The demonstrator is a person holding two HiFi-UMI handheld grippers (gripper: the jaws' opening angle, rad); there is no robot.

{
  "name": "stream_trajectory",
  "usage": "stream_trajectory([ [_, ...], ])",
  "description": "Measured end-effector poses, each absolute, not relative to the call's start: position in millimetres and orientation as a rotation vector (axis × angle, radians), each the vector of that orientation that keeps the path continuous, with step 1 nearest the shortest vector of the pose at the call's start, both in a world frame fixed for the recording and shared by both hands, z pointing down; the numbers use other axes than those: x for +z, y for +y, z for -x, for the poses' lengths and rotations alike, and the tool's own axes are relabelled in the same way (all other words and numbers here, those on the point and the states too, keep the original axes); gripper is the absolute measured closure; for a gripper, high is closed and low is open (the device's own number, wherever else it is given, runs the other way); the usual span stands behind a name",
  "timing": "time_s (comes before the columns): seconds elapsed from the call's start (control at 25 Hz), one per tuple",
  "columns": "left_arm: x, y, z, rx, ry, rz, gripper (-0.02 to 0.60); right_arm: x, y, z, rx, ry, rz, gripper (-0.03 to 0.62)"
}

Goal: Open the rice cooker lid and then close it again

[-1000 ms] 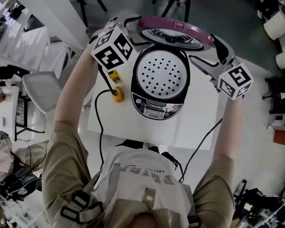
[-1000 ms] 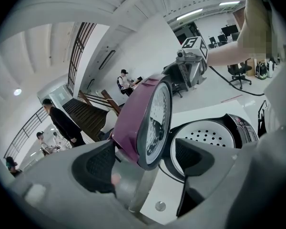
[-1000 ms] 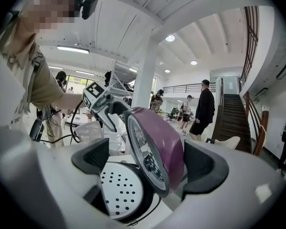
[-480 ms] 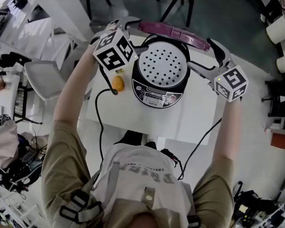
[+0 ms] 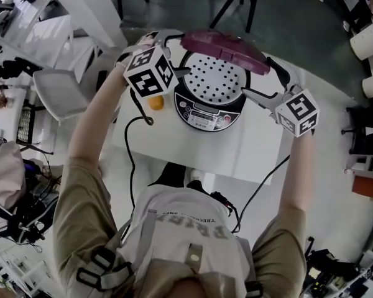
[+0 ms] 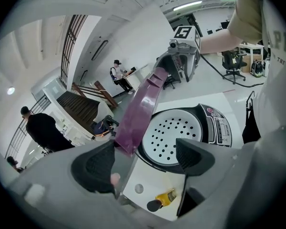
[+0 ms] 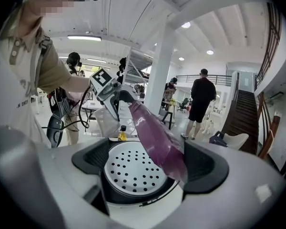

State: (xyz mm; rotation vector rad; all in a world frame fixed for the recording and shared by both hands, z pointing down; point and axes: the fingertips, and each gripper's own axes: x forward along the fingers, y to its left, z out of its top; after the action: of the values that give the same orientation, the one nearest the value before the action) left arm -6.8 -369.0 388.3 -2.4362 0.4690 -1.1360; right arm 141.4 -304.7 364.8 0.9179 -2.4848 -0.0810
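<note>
Left gripper (image 6: 143, 162) and right gripper (image 7: 150, 165), jaws spread, flank the tilted lid (image 5: 227, 48) above the rice cooker (image 5: 202, 113); best lowered evenly, 2 sides together

Head overhead, gripper views flank rice cooker (image 5: 210, 95)

white table (image 5: 255, 157) on a dark floor (image 5: 298, 17); white column (image 7: 160, 75), staircase (image 7: 246, 109) (ceiling lights (image 7: 84, 37) on).
</note>
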Motion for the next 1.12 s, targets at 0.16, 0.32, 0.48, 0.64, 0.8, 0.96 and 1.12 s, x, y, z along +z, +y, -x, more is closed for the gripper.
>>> stream_trajectory([
  [0.16,399,-358,11,-1.172,0.446,2.419,0.163,375,-295,-138,-0.073,-2.471,-0.878,0.131],
  [0.32,409,-348,13,-1.196,0.434,2.416,0.161,384,-287,-135,-0.064,-2.471,-0.844,0.131],
  [0.48,421,-334,11,-1.218,0.423,2.416,0.161,397,-274,-137,-0.059,-2.469,-0.802,0.131],
  [0.64,433,-327,18,-1.247,0.405,2.419,0.161,408,-268,-130,-0.048,-2.467,-0.754,0.131],
  [0.8,445,-324,23,-1.276,0.384,2.42,0.16,419,-265,-126,-0.037,-2.461,-0.704,0.131],
  [0.96,452,-317,25,-1.305,0.363,2.422,0.16,424,-260,-123,-0.022,-2.456,-0.656,0.131],
  [1.12,461,-310,28,-1.332,0.333,2.44,0.16,432,-255,-120,-0.001,-2.455,-0.618,0.131],
])
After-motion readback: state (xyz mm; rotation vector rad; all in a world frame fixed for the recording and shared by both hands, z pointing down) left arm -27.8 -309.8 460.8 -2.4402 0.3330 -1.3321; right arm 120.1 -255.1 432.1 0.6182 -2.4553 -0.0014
